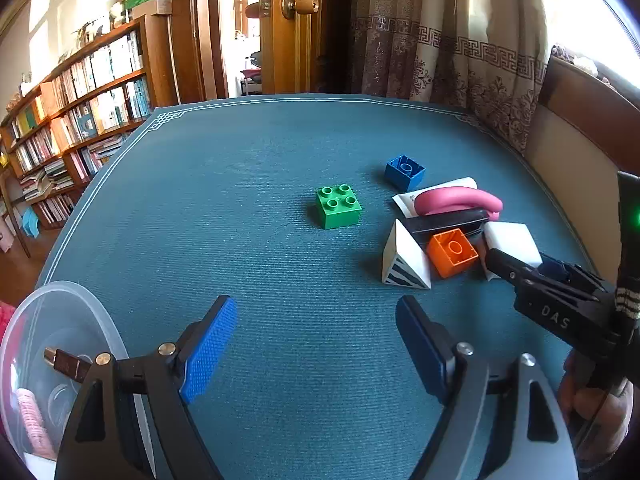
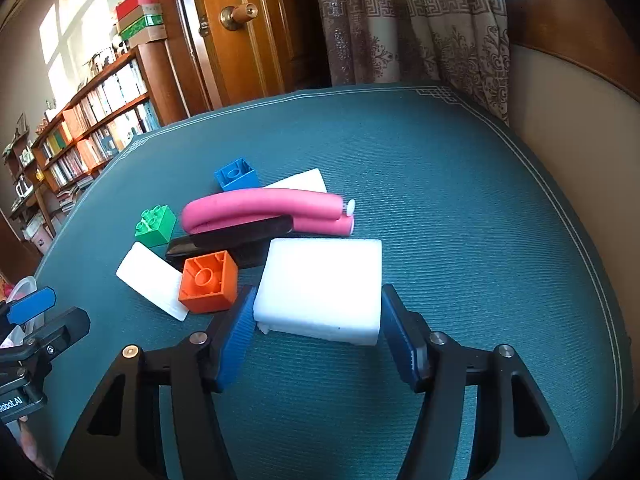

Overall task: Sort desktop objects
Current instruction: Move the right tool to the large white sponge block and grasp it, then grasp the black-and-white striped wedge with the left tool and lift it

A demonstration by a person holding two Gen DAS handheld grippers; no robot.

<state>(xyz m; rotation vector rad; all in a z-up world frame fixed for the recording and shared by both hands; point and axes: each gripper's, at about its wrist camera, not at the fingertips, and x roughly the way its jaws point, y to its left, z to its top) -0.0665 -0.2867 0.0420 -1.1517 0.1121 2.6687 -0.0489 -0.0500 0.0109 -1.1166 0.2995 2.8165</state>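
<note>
The teal mat (image 2: pixel 440 184) carries 1 cluster of desktop objects, and the white foam block (image 2: pixel 320 288) serves as the landmark for placing them. In the right wrist view the right gripper (image 2: pixel 316 332) is spread wide, its 2 blue pads (image 2: pixel 236 332) flanking the near edge of the block, the left pad just beside the block's corner and the right pad slightly apart from it; nothing is clamped. There are 3 toy bricks: 1 orange brick (image 2: pixel 208 282) lying studs-down just left of the block and close against it, 1 green brick (image 2: pixel 156 226) studs-up farther left and behind, and 1 blue brick (image 2: pixel 236 174) studs-down well behind the block. Directly behind the block lies 1 black bar-shaped object (image 2: pixel 232 242), and over that bar rests 1 pink foam tube (image 2: pixel 264 210) bent double, with a small white cap at its end. Behind the tube sits 1 white card or packet (image 2: pixel 304 182), partly hidden. Left of the orange brick lies 1 more white box (image 2: pixel 152 278); the left wrist view shows dark stripes on its side. In that view the left gripper (image 1: pixel 316 340) hovers over bare mat well left of the block, its 2 fingers apart and empty. Beside it, at the mat's near-left edge, stands 1 clear plastic container (image 1: pixel 60 320) holding 1 small brown object and something pink. A person's hand (image 1: pixel 592 400) grips the right tool's handle.
</note>
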